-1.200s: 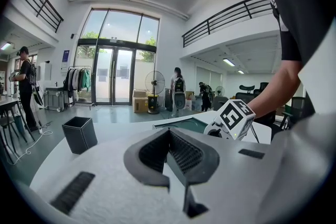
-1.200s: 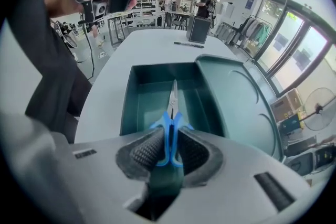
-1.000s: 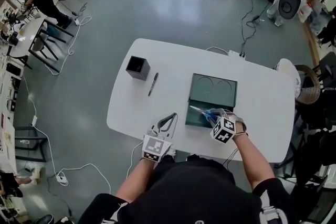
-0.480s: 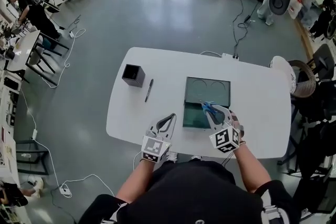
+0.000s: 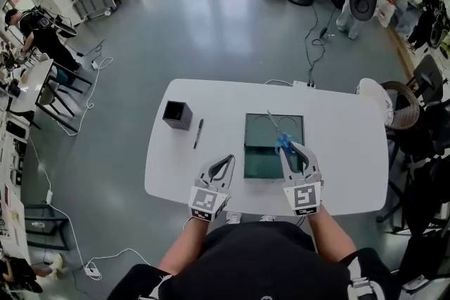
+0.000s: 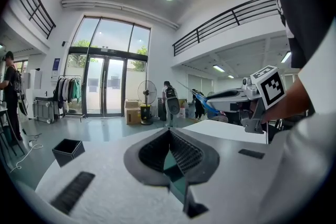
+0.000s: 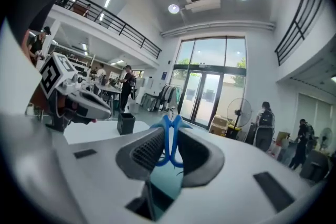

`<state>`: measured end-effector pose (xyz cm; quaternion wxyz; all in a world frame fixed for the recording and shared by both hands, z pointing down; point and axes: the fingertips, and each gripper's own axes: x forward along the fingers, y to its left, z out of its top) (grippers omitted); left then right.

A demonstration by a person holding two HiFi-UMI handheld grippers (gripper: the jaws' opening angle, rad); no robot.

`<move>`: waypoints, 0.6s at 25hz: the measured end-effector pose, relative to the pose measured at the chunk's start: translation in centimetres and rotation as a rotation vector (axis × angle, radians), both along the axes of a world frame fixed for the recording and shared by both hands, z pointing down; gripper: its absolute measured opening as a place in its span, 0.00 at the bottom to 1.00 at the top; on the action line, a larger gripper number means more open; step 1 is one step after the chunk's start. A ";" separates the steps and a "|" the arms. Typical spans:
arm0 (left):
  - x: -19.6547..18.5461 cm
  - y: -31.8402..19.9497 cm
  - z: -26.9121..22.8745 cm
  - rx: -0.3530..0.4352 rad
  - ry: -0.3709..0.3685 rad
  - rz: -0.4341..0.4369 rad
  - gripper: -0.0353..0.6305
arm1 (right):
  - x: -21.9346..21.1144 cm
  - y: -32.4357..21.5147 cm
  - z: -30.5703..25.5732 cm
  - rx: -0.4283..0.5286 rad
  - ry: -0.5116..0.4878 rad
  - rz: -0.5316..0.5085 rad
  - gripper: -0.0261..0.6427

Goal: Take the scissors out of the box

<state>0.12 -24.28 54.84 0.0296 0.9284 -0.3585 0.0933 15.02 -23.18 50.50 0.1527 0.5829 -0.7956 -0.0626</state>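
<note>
The scissors [image 7: 171,122] are clamped by their blue handles between the jaws of the right gripper [image 7: 169,139]. The loops are pinched between the ribbed pads and the blades are pointed away from the person. In the head view the scissors are seen over the right half of the box [image 5: 256,130], with the blades slanted toward its far edge. In the left gripper view they are shown held roughly level, well above the table [image 5: 337,151] and out of the box. The box is set open on the table, dark green inside, in front of the right gripper. The left gripper [image 6: 169,132] is held near the table's near edge, just left of the box. Its jaws are brought together at the tips, and nothing is held between them. Farther left on the table a pen [image 5: 198,132] is laid. Beyond it a black cup [image 5: 176,114] is stood upright, apart from the pen. Both grippers are carried on the person's outstretched arms.
</note>
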 end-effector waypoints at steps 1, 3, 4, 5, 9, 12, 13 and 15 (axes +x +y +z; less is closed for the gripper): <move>0.0 -0.2 -0.4 0.008 0.000 -0.003 0.07 | 0.5 0.1 -0.7 0.020 -0.023 0.020 0.17; -0.1 -0.5 -1.0 0.025 0.005 -0.009 0.07 | 1.7 0.3 -1.9 0.058 -0.069 0.061 0.17; -0.2 -0.6 -1.2 0.033 0.009 -0.009 0.07 | 2.3 0.4 -2.4 0.074 -0.092 0.081 0.17; -0.4 -0.7 -1.4 0.040 0.014 -0.012 0.07 | 2.8 0.6 -2.9 0.086 -0.119 0.098 0.17; -1.0 -1.4 -2.4 0.061 0.028 -0.029 0.07 | 5.4 1.4 -4.3 0.114 -0.235 0.156 0.17; -1.3 -1.8 -3.5 0.081 0.039 -0.044 0.07 | 7.3 2.5 -5.3 0.144 -0.262 0.202 0.17; -1.3 -1.8 -3.8 0.089 0.041 -0.047 0.07 | 7.8 2.9 -5.5 0.153 -0.260 0.213 0.17; -1.3 -1.8 -4.2 0.102 0.043 -0.049 0.07 | 8.4 3.5 -5.8 0.168 -0.249 0.228 0.17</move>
